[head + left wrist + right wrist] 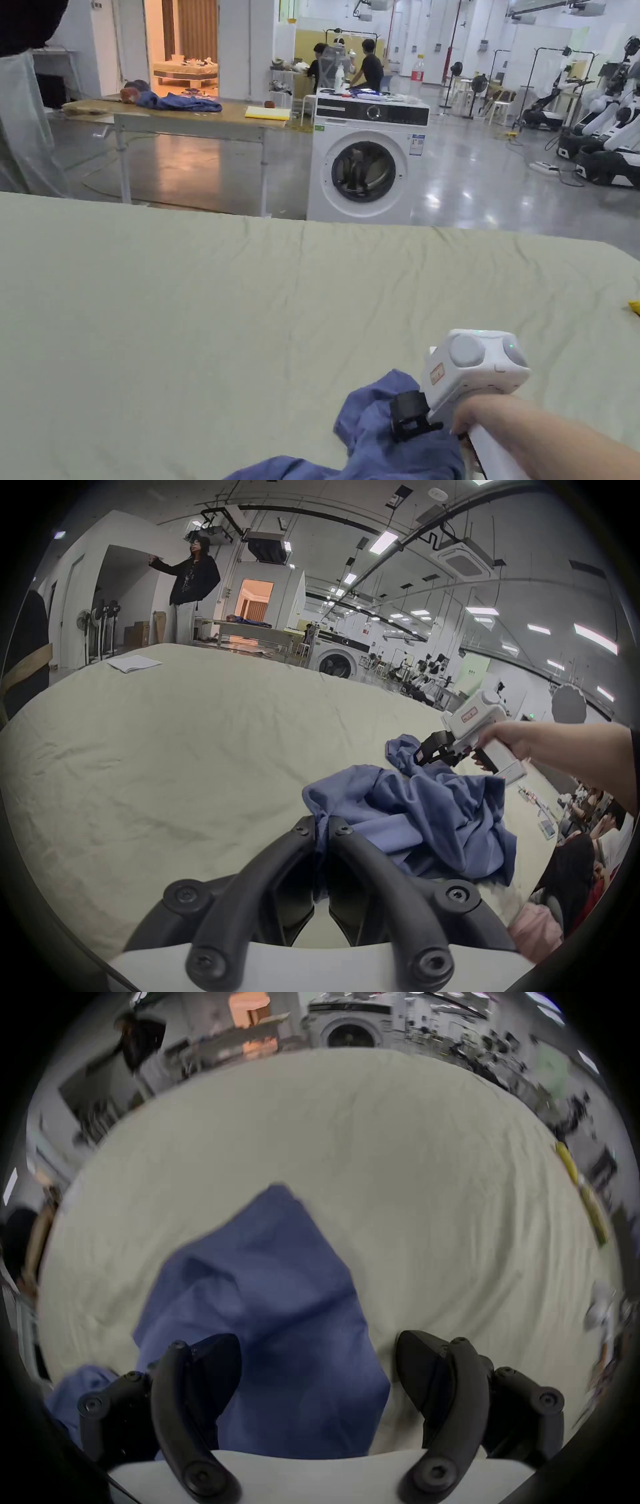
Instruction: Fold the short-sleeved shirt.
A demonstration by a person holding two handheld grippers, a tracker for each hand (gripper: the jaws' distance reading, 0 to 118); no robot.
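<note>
A crumpled blue short-sleeved shirt [375, 437] lies bunched near the front edge of the table under a pale green sheet [250, 300]. In the left gripper view, my left gripper [322, 824] is shut on a gathered edge of the shirt [433, 819]. A hand holds my white right gripper [409, 422] over the raised far part of the shirt. In the right gripper view its jaws stand wide apart, so the right gripper [317, 1342] is open, with the blue shirt [263, 1290] lying between and beyond them. From the left gripper view, the right gripper [427, 753] sits against the shirt's upper fold.
A white folded cloth [133, 663] lies at the sheet's far left corner. Beyond the table stand a washing machine [365, 165] and a second table [187, 119] with blue clothes. A yellow item [634, 306] sits at the right edge. A person [192, 594] stands behind.
</note>
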